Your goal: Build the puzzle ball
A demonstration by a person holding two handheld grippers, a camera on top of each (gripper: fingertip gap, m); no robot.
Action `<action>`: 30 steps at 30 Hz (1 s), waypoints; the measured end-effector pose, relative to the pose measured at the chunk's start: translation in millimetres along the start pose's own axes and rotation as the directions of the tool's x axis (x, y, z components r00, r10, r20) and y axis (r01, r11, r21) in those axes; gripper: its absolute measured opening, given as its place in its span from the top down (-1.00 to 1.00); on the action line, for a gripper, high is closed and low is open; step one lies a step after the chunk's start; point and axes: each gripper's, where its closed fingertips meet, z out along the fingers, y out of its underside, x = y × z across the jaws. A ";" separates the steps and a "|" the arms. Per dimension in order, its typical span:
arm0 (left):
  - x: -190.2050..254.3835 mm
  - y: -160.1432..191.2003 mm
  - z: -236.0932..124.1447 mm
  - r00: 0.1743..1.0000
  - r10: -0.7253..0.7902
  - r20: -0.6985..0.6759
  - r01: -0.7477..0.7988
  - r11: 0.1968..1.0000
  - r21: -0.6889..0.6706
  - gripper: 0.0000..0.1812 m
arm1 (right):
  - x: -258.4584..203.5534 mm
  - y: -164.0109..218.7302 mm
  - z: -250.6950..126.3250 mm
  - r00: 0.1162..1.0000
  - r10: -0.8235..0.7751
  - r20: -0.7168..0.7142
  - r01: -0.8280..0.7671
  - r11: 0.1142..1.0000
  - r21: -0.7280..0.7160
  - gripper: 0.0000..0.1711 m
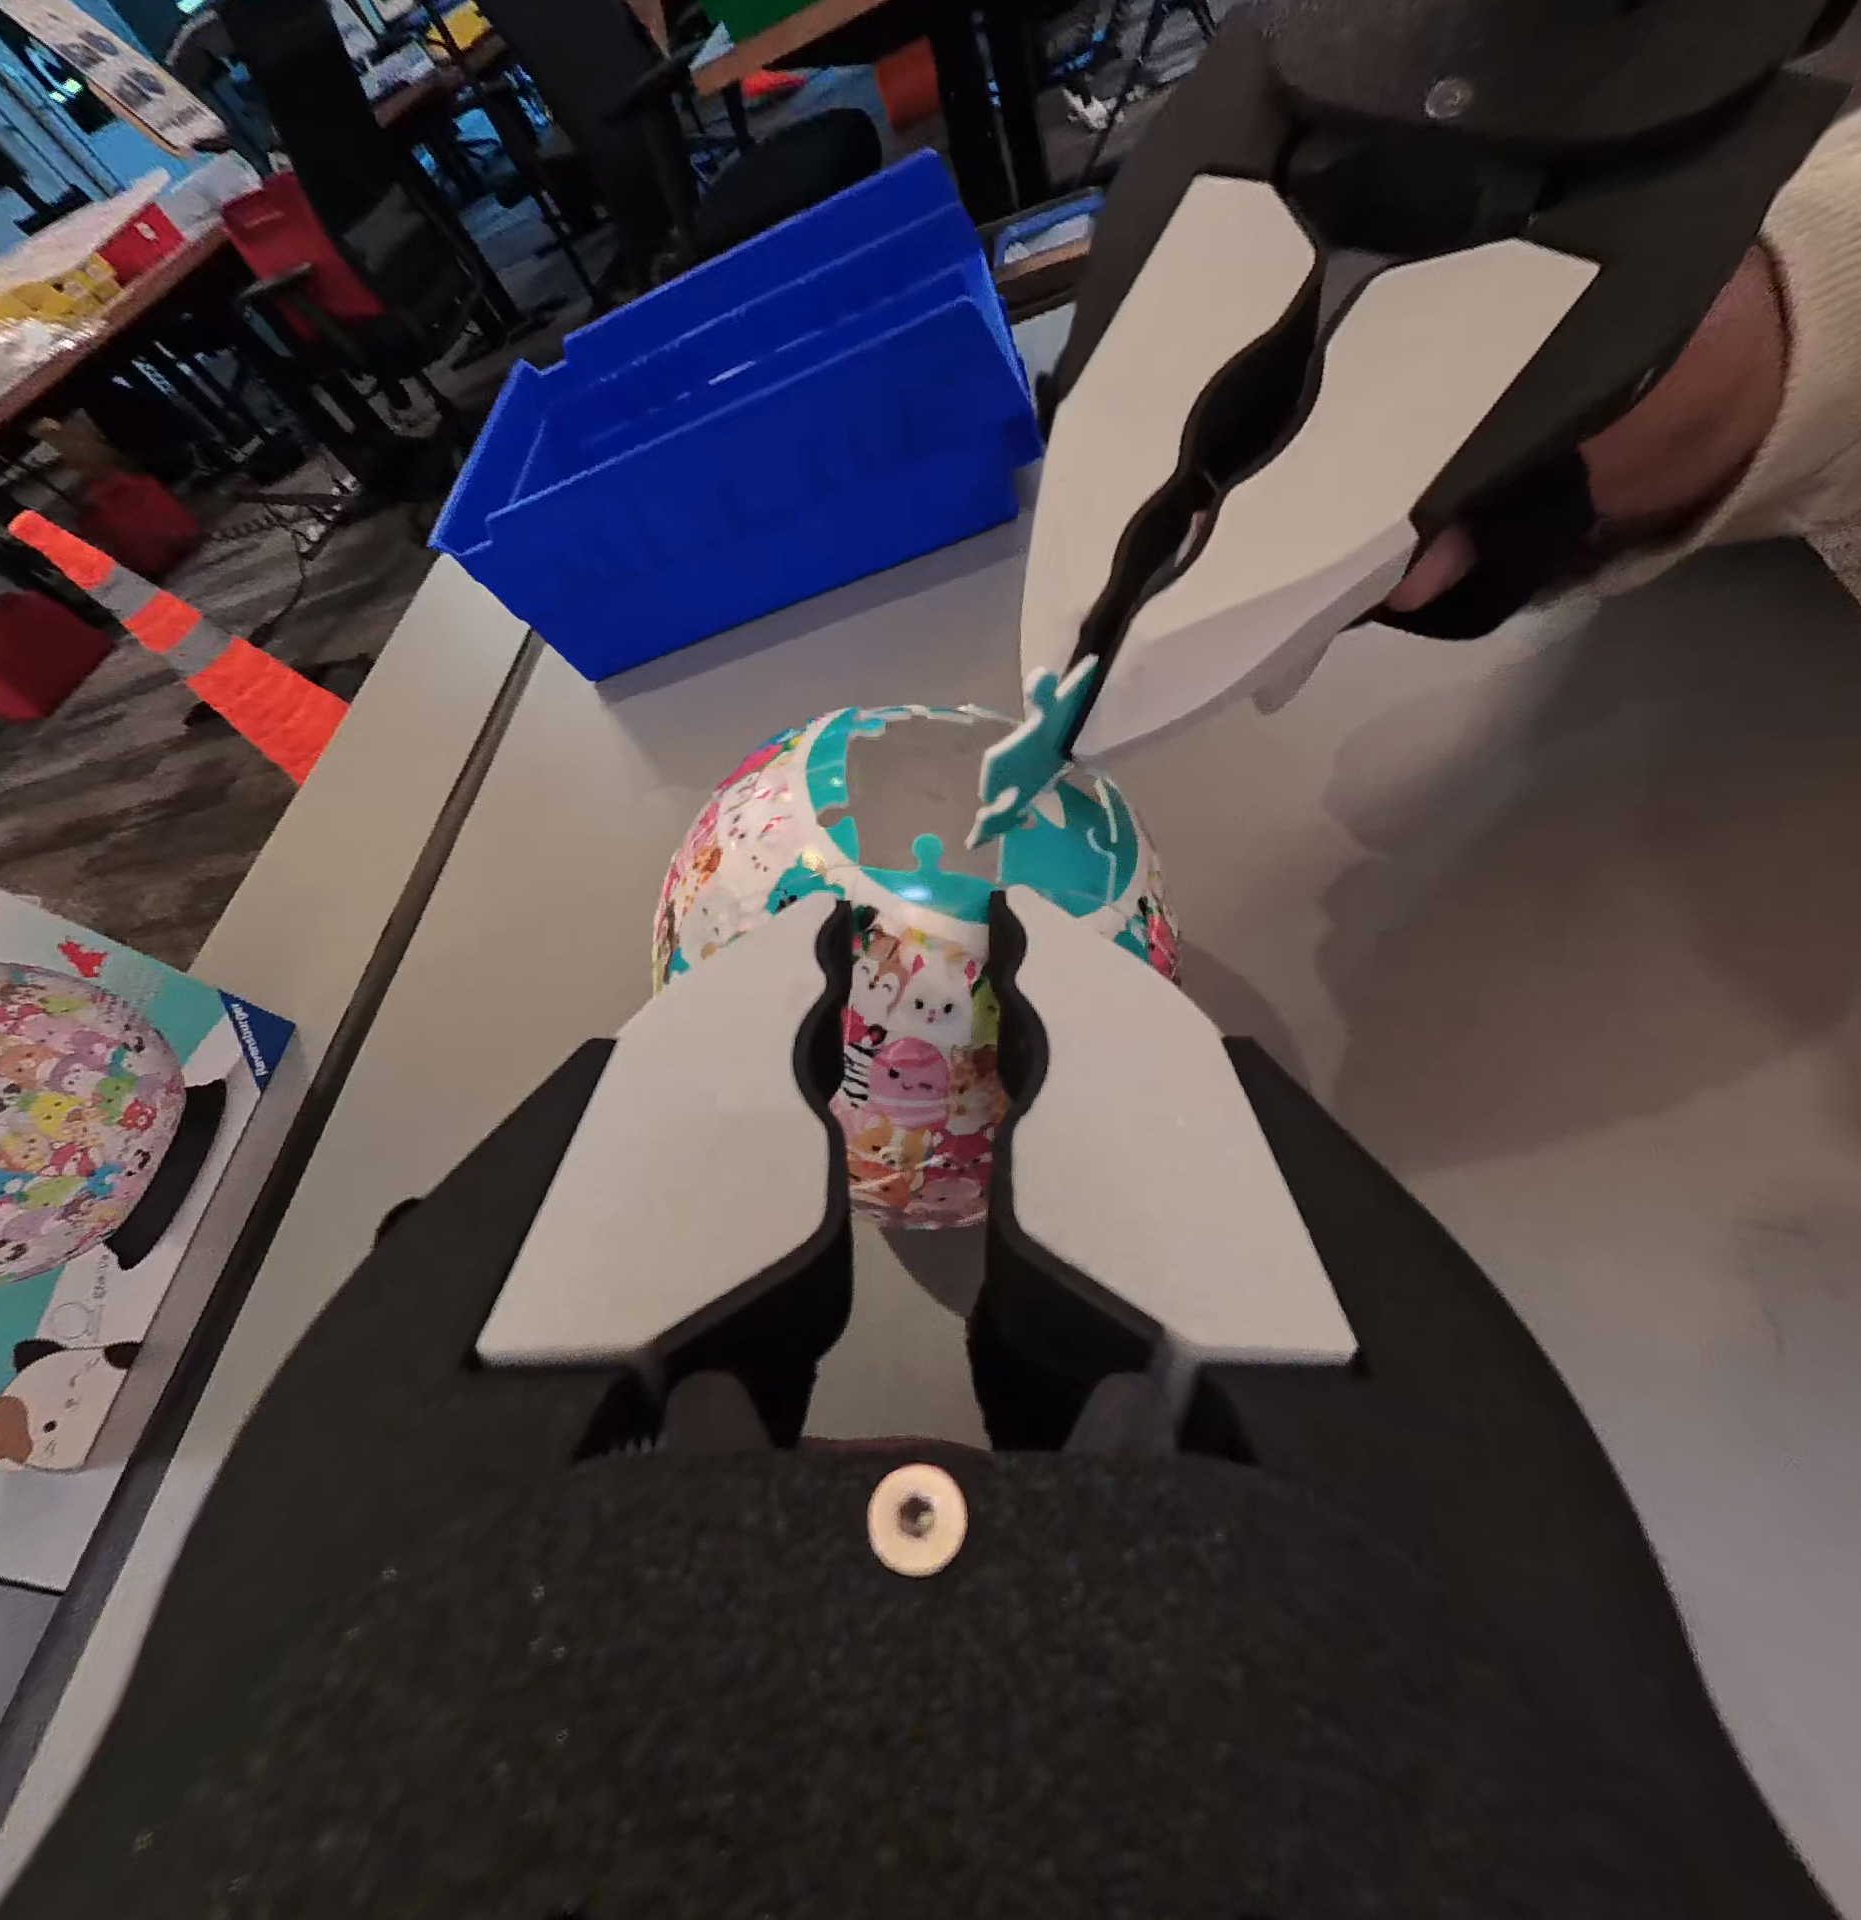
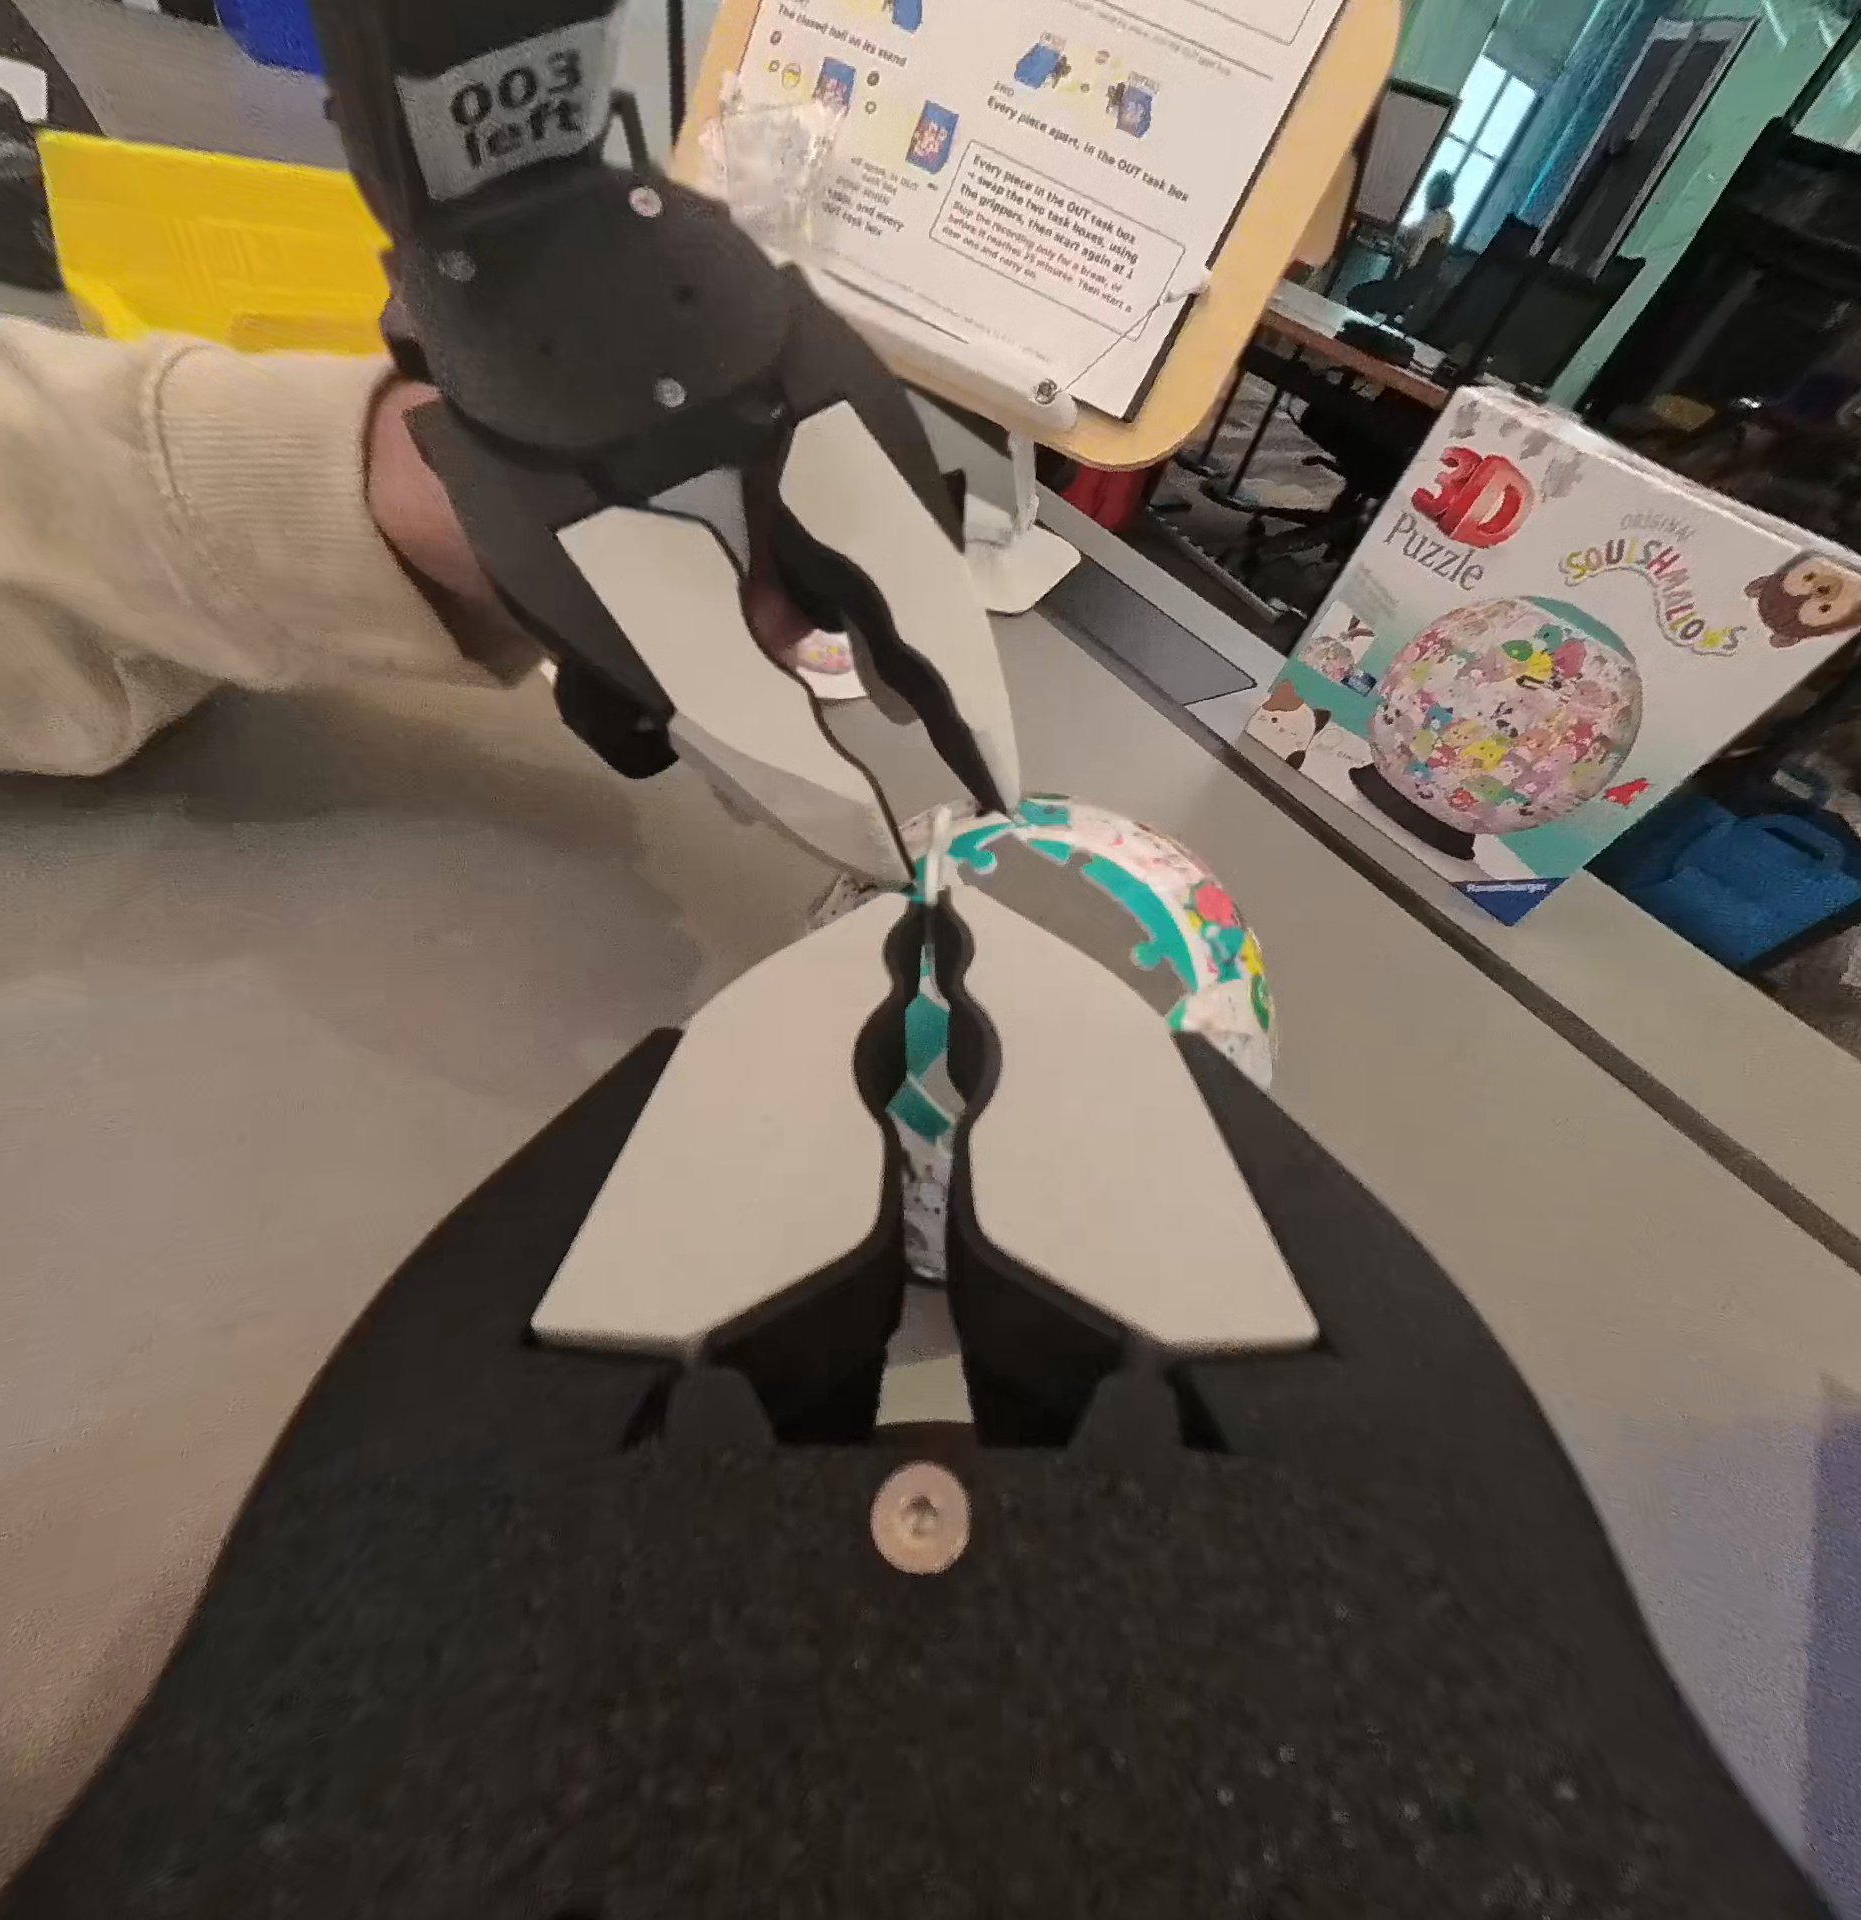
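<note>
The puzzle ball sits on the grey table, colourful below, with a teal rim around an open hole at its top. My left gripper is open by a narrow gap, with its fingertips against the near side of the ball just below the rim. My right gripper comes down from the upper right, shut on a teal puzzle piece that hangs over the hole's right edge. In the right wrist view the piece shows edge-on between my right gripper's fingers, with the ball and left gripper just beyond.
A blue bin stands behind the ball. The puzzle's box stands by the table's edge and also shows in the left wrist view. A yellow bin and an instruction board on a stand are at the back. My two grippers' fingertips are within a few centimetres of each other.
</note>
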 end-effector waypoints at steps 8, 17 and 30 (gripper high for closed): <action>-1.0 3.1 -5.8 0.995 -0.103 0.010 0.102 0.989 0.108 0.74 | 31.1 3.1 -13.0 0.786 0.593 0.175 -0.617 0.769 0.167 0.98; -3.5 4.7 -6.3 0.987 -0.162 -0.010 0.162 0.974 0.160 0.74 | 101.5 3.2 -61.9 0.912 0.408 -0.045 -0.403 0.910 0.100 0.99; -13.4 -10.3 -10.7 0.976 -0.217 0.030 0.204 0.950 0.238 0.74 | 299.7 241.2 -176.5 0.919 0.318 -0.231 -0.334 0.320 -0.887 0.95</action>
